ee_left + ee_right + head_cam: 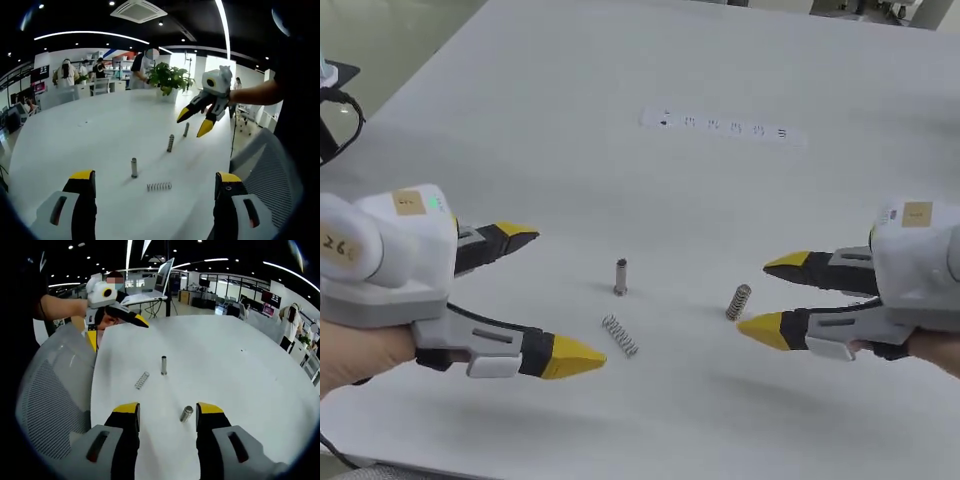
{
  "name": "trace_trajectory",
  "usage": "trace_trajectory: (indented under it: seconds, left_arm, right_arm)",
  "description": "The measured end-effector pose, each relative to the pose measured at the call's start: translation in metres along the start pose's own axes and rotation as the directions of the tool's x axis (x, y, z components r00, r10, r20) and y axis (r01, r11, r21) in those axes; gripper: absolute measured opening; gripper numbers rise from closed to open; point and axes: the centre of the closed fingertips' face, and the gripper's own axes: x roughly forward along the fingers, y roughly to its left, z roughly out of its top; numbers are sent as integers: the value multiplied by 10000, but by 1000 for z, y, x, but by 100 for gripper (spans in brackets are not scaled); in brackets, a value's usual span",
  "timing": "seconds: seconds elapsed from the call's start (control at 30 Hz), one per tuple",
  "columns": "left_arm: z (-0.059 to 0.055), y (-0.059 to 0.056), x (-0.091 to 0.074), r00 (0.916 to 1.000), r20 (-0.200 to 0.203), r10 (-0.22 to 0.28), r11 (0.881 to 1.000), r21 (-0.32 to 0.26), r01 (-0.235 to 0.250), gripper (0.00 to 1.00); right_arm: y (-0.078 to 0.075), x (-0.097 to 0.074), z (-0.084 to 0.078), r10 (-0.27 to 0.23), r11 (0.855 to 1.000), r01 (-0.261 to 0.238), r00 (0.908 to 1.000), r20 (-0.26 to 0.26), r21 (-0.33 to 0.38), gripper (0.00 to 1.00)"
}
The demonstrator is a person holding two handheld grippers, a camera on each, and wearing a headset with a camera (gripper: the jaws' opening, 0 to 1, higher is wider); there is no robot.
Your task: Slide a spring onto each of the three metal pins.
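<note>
Showing the assembly part-way through. One bare pin stands upright on the white table and serves here as the reference. A loose spring lies flat just beside the bare pin, on the side nearer the person, touching nothing. To the right of the bare pin, near but apart, a sprung pin stands with coils around its shaft. The left gripper is held to the left of the bare pin, jaws spread wide and empty. The right gripper is held to the right, jaws likewise apart and empty, tips just short of the sprung pin.

Judged progress: at least one spring is fitted, apparently two. The bare pin and the loose spring are what is left, and neither is yet in a gripper.

Differences between views: the left gripper view looks across the bare pin and discloses a second coiled upright beyond the sprung pin, close under the right gripper's tips. It appears to be another pin with its spring on, though it is small. In the head view the right gripper covers that spot. The right gripper view places the sprung pin between its own jaw tips, apparently untouched, with the bare pin and loose spring farther ahead.
</note>
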Motion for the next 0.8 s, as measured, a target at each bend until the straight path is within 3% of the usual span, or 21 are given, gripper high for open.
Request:
trace_trajectory:
  seconds: [0.27, 0.47, 0.8]
  left_arm:
    - [-2, 1, -2, 10000, -42, 35, 10000, -15, -35, 96]
    - [-3, 2, -2, 10000, -53, 51, 10000, -39, -51, 96]
    - [-4, -3, 0, 10000, -79, -24, 10000, -39, 24, 96]
  right_arm:
    - [7, -8, -15, -106, 9996, 108, 9999, -103, 252, 43]
    - [14, -17, -18, -278, 9980, 264, 9993, 237, 574, 43]
    - [25, -17, -28, -255, 9962, 238, 9995, 184, 842, 42]
